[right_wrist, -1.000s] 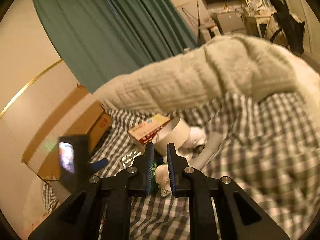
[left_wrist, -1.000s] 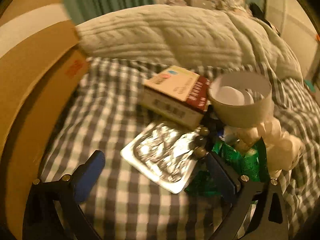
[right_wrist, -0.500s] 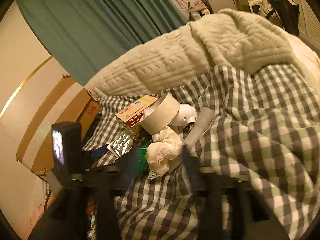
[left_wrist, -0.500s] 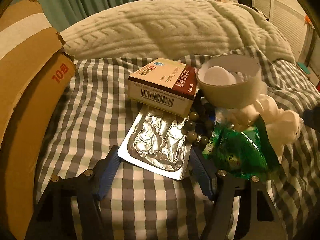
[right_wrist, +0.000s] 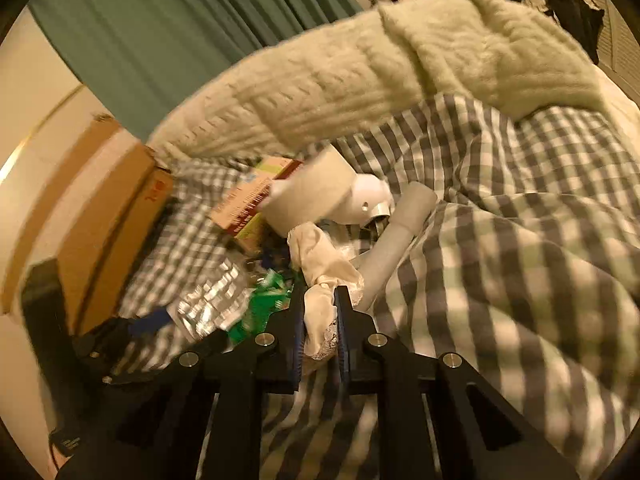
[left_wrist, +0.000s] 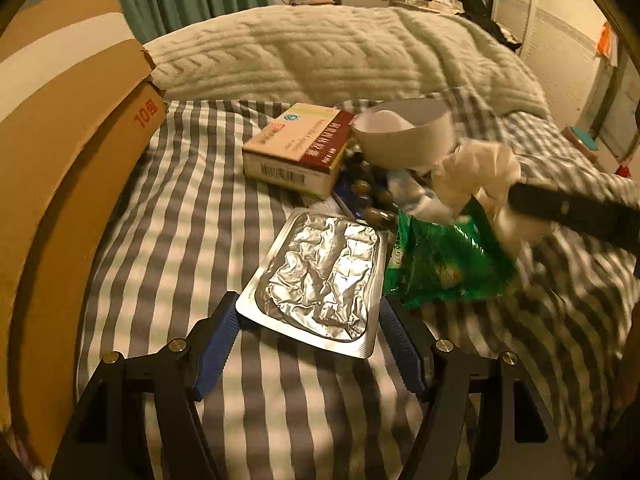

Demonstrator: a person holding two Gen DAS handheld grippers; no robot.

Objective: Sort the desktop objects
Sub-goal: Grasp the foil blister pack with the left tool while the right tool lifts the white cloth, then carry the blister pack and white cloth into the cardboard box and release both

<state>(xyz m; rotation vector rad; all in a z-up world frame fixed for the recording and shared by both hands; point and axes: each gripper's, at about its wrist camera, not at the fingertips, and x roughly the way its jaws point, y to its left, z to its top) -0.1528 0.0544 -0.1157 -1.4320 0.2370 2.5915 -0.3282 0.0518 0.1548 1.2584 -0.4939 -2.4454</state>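
Leftmost, a cardboard box [left_wrist: 60, 152] stands against the edge of the bed, whose checked sheet [left_wrist: 192, 208] carries the whole clutter; a cream knitted blanket [left_wrist: 340, 52] is heaped behind it. Next comes the left gripper [left_wrist: 308, 320], its blue-padded jaws set wide on either side of the near end of a silver foil blister pack [left_wrist: 320, 276] that lies flat on the sheet; the left pad touches the pack's corner, but whether the right pad presses the other edge cannot be told. Beyond the pack a medicine box [left_wrist: 296, 148] lies flat, with a string of dark beads [left_wrist: 372, 196] running between it and the pack's far corner. Just right of the medicine box a white paper cup [left_wrist: 404, 136] rests tilted on the pile, its mouth turned towards the left wrist camera. A green foil bag [left_wrist: 444, 260] lies touching the blister pack's right edge. Further right, the right gripper [right_wrist: 320, 312] has its jaws closing on a crumpled cream cloth [right_wrist: 320, 264] with a lace edge, the fabric pinched between the pads and bunched up above them. Right of the cloth a pale cylinder [right_wrist: 396, 236] lies slanted on the sheet
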